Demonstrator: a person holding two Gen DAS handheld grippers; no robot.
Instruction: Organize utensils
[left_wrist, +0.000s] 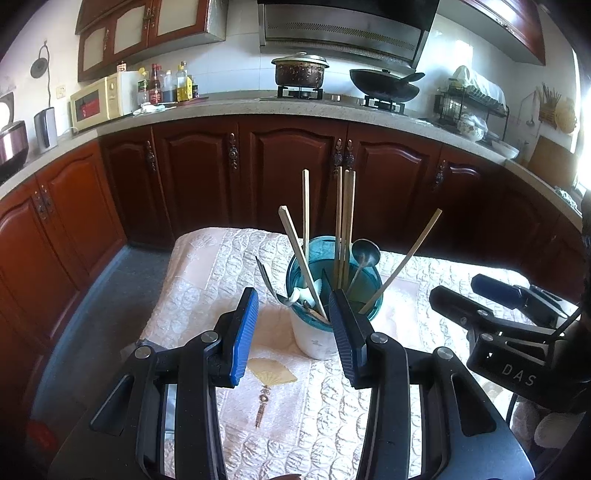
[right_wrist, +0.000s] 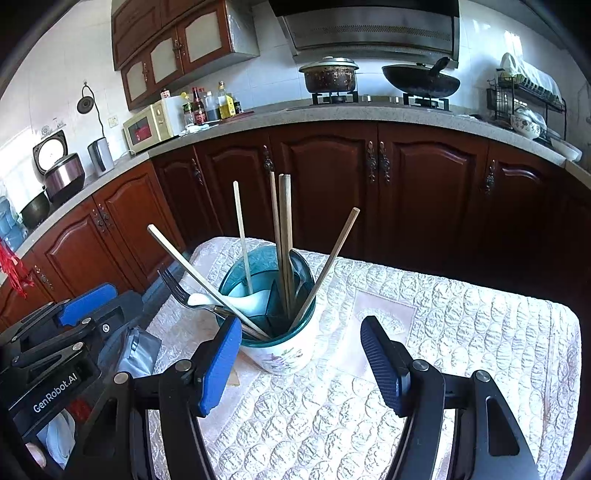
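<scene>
A white utensil holder with a teal divided insert stands on the quilted table. Several wooden chopsticks lean in it, with a metal ladle, a fork and a white ceramic spoon. My left gripper is open and empty, just in front of the holder. My right gripper is open and empty, also just short of the holder. Each gripper shows in the other's view: the right one, the left one.
The table carries a pale pink and white quilted cloth. Dark wood cabinets and a stone counter run behind it, with a pot, a wok, a microwave and a dish rack.
</scene>
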